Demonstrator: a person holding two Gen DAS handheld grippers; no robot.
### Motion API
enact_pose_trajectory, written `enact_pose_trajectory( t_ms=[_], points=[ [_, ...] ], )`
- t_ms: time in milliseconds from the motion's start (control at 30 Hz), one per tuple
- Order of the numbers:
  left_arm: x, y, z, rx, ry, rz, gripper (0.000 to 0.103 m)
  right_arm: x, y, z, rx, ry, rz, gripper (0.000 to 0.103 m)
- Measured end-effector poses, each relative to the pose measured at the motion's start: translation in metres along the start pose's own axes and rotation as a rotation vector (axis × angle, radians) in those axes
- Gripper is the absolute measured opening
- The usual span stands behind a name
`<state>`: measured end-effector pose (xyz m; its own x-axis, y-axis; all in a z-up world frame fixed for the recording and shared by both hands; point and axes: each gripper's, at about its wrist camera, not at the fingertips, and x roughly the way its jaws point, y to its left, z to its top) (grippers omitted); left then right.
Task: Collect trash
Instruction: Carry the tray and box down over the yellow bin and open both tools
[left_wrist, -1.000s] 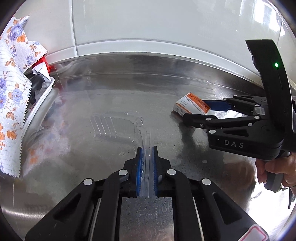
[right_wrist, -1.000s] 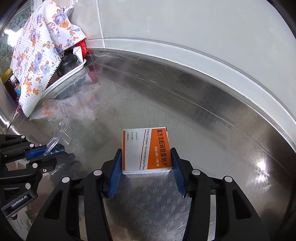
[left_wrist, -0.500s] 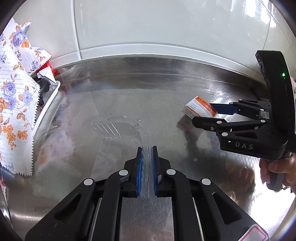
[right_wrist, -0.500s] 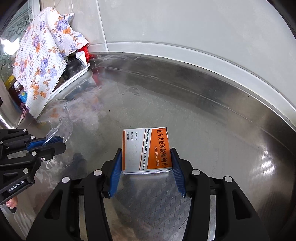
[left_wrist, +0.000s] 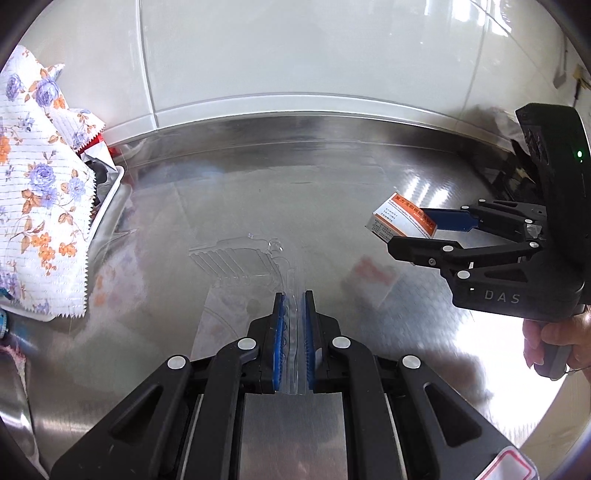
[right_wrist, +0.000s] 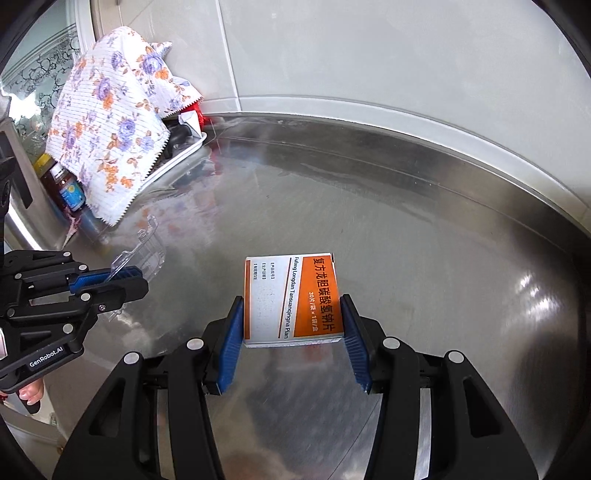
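Two pieces of trash were off the steel worktop at this moment, one in each of your grippers. Your left gripper had its blue pads drawn almost together, pinching the stem of one clear plastic blister tray, whose ribbed pocket stuck out ahead of the fingertips above the middle of the worktop; from the right wrist camera the same tray showed past the left gripper toward the worktop's left edge. Your right gripper stood about halfway apart, its two blue pads pressed against the long sides of one orange-and-white medicine box, which lay flat between them, printed face up, over the near middle of the worktop. From the left wrist camera the box and the right gripper hung near the worktop's right side, and your right hand held the handle below. At the worktop's far left corner one white tray sat against the wall, with one floral cloth draped over its contents, and one brown bottle stood beside it at the left edge.
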<state>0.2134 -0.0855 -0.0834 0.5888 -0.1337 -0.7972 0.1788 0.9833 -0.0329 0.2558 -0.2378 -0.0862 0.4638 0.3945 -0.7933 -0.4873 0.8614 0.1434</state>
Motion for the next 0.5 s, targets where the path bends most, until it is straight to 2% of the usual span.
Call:
enact_pose_trajectory(
  t_ms=[500],
  points=[
    [-0.107,-0.019,-0.096,0.143,-0.018,-0.071,0.01,-0.108,0.087,-0.101,0.096,-0.042,-0.068,0.052]
  ],
)
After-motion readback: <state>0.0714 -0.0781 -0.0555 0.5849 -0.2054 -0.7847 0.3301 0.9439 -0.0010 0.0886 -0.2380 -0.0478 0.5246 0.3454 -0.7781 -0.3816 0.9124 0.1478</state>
